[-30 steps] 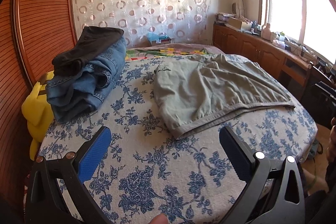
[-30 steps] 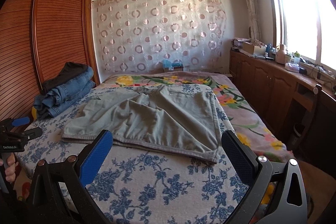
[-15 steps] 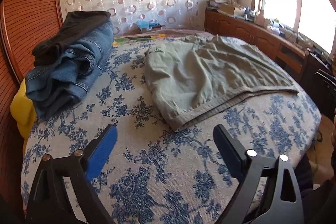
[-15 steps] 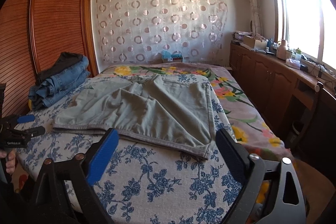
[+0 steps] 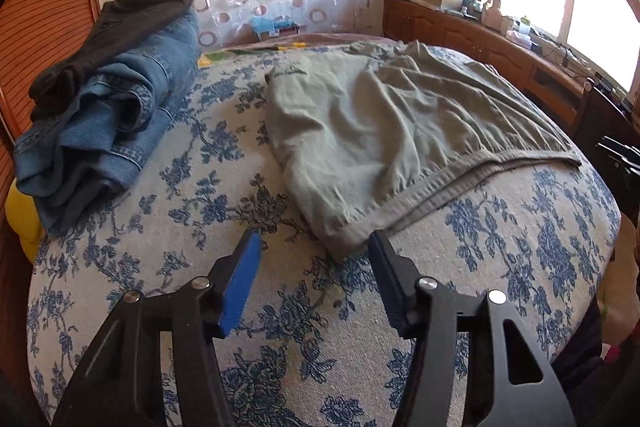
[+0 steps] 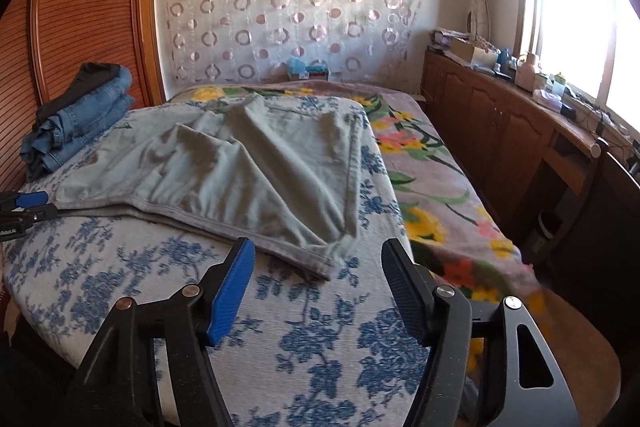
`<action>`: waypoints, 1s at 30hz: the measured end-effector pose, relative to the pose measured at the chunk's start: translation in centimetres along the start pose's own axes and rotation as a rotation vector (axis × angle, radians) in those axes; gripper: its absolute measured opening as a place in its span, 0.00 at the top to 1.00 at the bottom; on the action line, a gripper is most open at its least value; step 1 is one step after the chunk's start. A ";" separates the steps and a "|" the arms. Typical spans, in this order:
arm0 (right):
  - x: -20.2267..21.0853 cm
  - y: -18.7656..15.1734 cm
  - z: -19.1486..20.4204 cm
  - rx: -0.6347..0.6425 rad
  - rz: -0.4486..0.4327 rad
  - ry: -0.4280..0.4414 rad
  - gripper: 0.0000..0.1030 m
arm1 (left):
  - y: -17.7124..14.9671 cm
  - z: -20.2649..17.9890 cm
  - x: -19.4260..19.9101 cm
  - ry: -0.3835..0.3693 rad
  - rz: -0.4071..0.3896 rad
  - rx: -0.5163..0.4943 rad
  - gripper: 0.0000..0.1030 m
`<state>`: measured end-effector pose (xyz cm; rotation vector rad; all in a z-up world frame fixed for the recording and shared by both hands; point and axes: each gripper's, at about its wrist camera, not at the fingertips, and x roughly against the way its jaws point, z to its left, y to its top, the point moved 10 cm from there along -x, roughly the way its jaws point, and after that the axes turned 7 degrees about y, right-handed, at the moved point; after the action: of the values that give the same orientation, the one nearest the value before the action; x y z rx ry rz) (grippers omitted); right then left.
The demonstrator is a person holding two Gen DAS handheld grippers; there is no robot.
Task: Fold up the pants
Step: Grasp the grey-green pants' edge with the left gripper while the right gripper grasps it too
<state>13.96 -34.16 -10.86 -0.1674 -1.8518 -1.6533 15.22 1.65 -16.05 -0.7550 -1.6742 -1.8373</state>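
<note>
Grey-green pants (image 5: pixel 384 131) lie spread flat on the blue-flowered bed cover (image 5: pixel 200 251), also in the right wrist view (image 6: pixel 240 171). My left gripper (image 5: pixel 316 247) is open and empty, its jaws on either side of the pants' near left corner (image 5: pixel 340 251), just short of it. My right gripper (image 6: pixel 318 257) is open and empty, its jaws either side of the pants' near right corner (image 6: pixel 324 267). The left gripper also shows at the left edge of the right wrist view (image 6: pixel 24 205).
A stack of folded blue jeans with a dark garment on top (image 5: pixel 104 99) lies at the bed's left side by the wooden wardrobe (image 6: pixel 80 7). A flowered blanket (image 6: pixel 432 187) covers the bed's right side. Wooden cabinets (image 6: pixel 500 123) run under the window.
Both grippers have moved forward and down toward the pants' near hem corners. Both jaws have narrowed but stay open.
</note>
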 end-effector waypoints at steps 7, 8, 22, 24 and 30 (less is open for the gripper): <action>0.7 0.1 0.3 -0.010 0.040 0.004 0.35 | -0.1 -0.1 -0.6 0.006 0.016 -0.012 0.52; 0.9 0.0 0.3 -0.010 0.047 0.004 0.38 | 0.1 -0.1 -0.7 0.005 0.015 -0.013 0.57; 0.1 0.0 0.5 -0.061 0.106 0.081 0.58 | 1.5 -0.3 -0.9 -0.038 -0.011 0.009 0.82; 0.3 0.2 0.7 -0.060 0.107 0.083 0.58 | 1.7 -0.3 -0.9 -0.037 -0.015 0.013 0.83; 0.0 0.8 1.2 -0.050 0.112 0.130 0.84 | 2.6 -0.4 0.1 -0.050 -0.051 0.017 0.90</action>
<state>13.95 -32.91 -10.22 -0.1779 -1.6753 -1.5964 16.98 1.04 -14.24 -0.7638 -1.7540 -1.8504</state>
